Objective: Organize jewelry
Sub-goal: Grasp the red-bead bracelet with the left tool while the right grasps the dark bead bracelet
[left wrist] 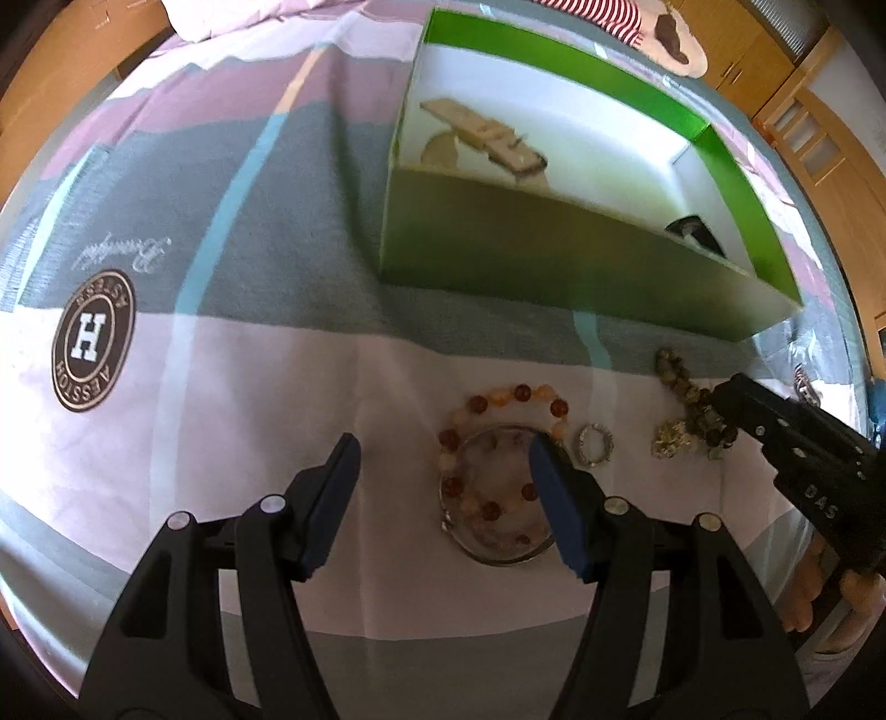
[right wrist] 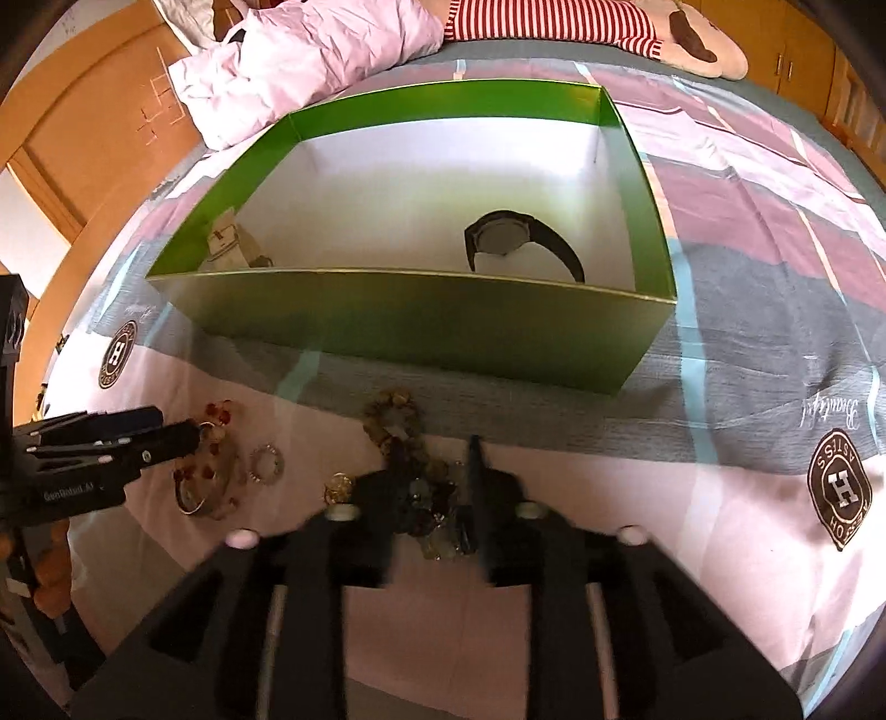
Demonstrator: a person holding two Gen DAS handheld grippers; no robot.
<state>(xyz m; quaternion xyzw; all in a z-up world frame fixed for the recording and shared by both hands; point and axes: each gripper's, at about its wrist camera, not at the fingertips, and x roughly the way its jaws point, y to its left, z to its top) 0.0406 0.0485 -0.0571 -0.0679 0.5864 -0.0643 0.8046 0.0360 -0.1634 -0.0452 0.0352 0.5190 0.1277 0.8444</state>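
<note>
A green box (left wrist: pixel 554 255) (right wrist: pixel 421 327) stands on the bedspread, holding a cream watch (left wrist: pixel 487 135) (right wrist: pixel 230 243) and a black watch (right wrist: pixel 520 243) (left wrist: pixel 695 232). In front of it lie an amber bead bracelet (left wrist: pixel 498 399) (right wrist: pixel 219 412) over a clear bangle (left wrist: pixel 498 531) (right wrist: pixel 199 498), a small silver ring (left wrist: pixel 595 446) (right wrist: pixel 267 464), a gold trinket (left wrist: pixel 673 443) (right wrist: pixel 339 487) and a dark green bead bracelet (left wrist: pixel 686 387) (right wrist: pixel 398 426). My left gripper (left wrist: pixel 443 459) (right wrist: pixel 188 435) is open over the amber bracelet. My right gripper (right wrist: pixel 432 471) (left wrist: pixel 725 399) straddles the dark bead bracelet, jaws partly closed and blurred.
The patterned bedspread (left wrist: pixel 221 249) has round logo patches (left wrist: pixel 93 349) (right wrist: pixel 839 490). A pink pillow (right wrist: pixel 310 50) and a striped plush toy (right wrist: pixel 554 22) lie behind the box. Wooden cabinets (left wrist: pixel 803 111) stand at the right.
</note>
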